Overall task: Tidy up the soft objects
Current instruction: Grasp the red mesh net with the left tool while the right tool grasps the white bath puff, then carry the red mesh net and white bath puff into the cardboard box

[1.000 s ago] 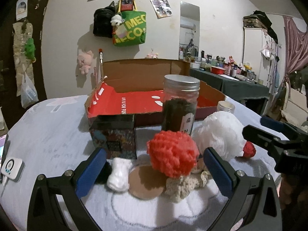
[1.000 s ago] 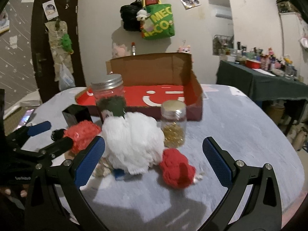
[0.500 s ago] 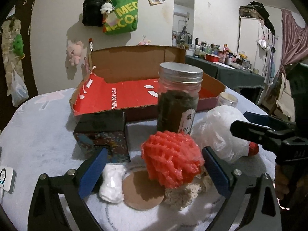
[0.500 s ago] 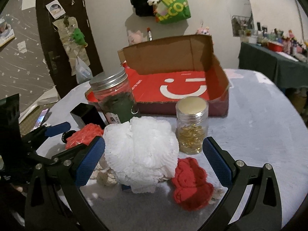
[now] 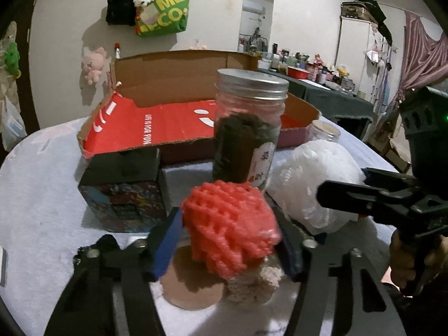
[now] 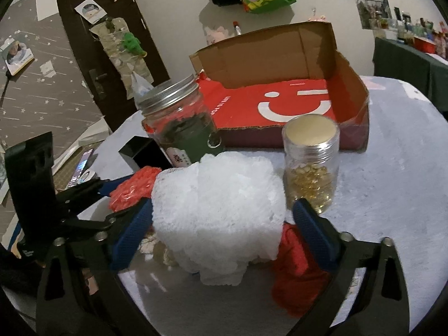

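My left gripper [image 5: 228, 240] has its blue pads closed against both sides of the red foam mesh ball [image 5: 229, 224], so it is holding that ball. The ball sits low over the grey fleece table cover [image 5: 42, 196], above a beige crocheted piece [image 5: 252, 282] and a round brown coaster [image 5: 193, 282]. I cannot tell whether the ball has lifted clear of them.

My right gripper [image 6: 221, 221] has its pads narrowed onto the white mesh bath pouf [image 6: 218, 212], one pad pressing each flank. The pouf rests on the table cover, with a red crocheted piece [image 6: 296, 263] touching its lower right edge.

Directly behind the red ball stands a glass jar with a metal screw lid [image 5: 249, 128], holding dark dried leaves. A black printed box [image 5: 126, 187] stands just left of that jar. A small jar of golden capsules [image 6: 310, 165] stands just beside the pouf, on its right.

Behind all of these lies the open cardboard box with a red interior [image 6: 280, 103], with nothing visible inside it. A green tote bag [image 5: 162, 14] hangs on the wall beyond. In the right wrist view the left gripper appears at the left edge, beside a phone [image 6: 82, 168].
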